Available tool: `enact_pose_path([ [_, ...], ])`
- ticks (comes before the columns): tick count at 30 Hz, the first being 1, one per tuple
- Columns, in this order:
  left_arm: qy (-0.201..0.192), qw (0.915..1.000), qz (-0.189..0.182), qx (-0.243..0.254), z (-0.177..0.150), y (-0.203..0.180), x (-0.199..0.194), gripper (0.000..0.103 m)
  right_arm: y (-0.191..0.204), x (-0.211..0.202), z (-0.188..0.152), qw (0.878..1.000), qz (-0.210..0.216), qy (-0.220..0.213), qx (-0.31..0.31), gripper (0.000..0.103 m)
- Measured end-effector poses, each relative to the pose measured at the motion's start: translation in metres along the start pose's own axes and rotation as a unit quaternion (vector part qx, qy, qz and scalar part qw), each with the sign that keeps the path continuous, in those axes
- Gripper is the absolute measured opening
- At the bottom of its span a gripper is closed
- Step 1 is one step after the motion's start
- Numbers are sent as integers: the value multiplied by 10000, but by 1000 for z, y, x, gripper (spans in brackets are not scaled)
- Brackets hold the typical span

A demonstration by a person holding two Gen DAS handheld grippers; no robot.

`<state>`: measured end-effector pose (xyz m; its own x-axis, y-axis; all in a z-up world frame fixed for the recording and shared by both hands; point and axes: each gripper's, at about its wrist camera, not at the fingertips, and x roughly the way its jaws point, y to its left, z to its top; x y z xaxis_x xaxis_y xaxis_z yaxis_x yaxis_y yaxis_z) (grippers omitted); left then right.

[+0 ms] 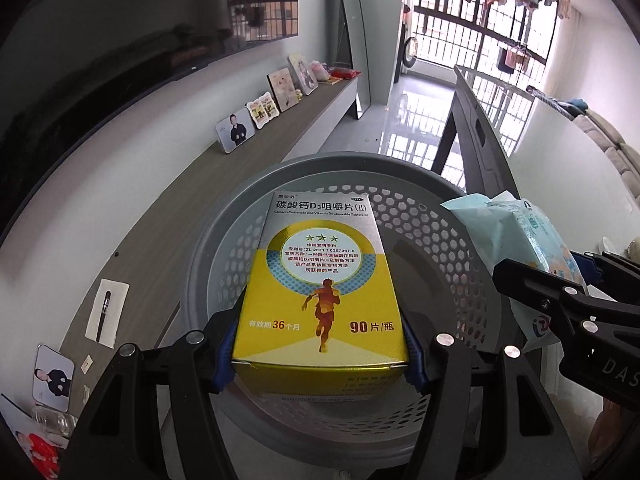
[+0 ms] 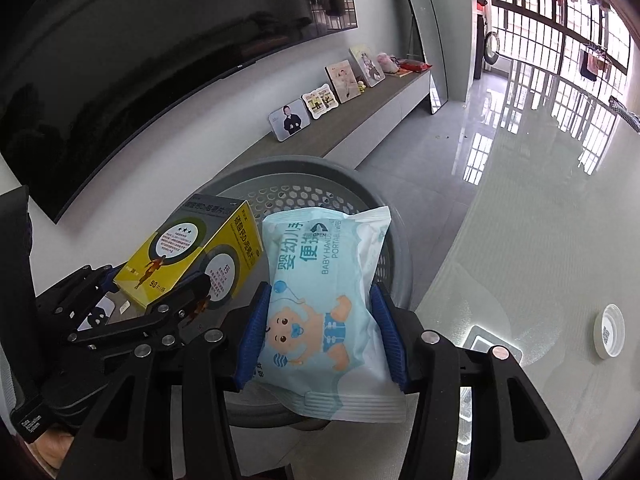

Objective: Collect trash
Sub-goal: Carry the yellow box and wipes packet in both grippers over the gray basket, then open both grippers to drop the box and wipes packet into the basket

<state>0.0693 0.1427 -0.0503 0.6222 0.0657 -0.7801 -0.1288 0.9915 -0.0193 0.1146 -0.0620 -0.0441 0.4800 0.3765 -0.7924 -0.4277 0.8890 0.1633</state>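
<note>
The left tongs [image 1: 320, 354] are about half open and clamped on a yellow and silver tablet box [image 1: 320, 280], their blue pads [image 1: 224, 354] pressing its two long sides near the lower end. The box hangs tilted over the mouth of a grey perforated bin [image 1: 440, 240]. The right tongs [image 2: 320, 332] are closed somewhat narrower on a pale blue pack of baby wipes [image 2: 326, 300], blue pads squeezing its soft sides so that the wrapper bulges between them. The pack is also held above the bin [image 2: 384, 208], just beside the box [image 2: 188, 256] and apart from it. To the right, a white bottle cap [image 2: 609, 336] lies on the glass surface [image 2: 540, 240].
</note>
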Motion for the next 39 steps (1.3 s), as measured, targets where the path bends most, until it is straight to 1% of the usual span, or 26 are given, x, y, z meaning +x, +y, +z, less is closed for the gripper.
enact_pose_path([
  [3,18,10000,24,-52,-1,3,0,62,3,7,4,10000,49,-8,-55,50],
  [9,37,9999,51,-98,-1,3,-2,63,2,12,-2,10000,35,-20,-59,51],
  [11,30,9999,52,-113,0,2,-3,63,0,10,-3,10000,44,-71,-40,58],
  [12,21,9999,58,-110,0,2,-4,63,-1,8,-5,9999,59,-111,-27,64],
  [13,5,9999,70,-104,0,2,-4,64,-1,8,-4,9999,63,-138,-20,64],
  [17,-13,9999,80,-113,0,4,-5,65,0,9,-4,9999,8,-154,-47,64],
  [19,-11,9999,96,-119,1,5,-4,69,1,9,-5,9999,10,-158,-38,64],
  [21,-5,9998,112,-133,1,6,-4,70,1,8,-5,9998,0,-173,-24,64],
  [39,82,9997,200,-118,1,6,1,71,-4,2,-11,9997,-17,-216,117,64],
])
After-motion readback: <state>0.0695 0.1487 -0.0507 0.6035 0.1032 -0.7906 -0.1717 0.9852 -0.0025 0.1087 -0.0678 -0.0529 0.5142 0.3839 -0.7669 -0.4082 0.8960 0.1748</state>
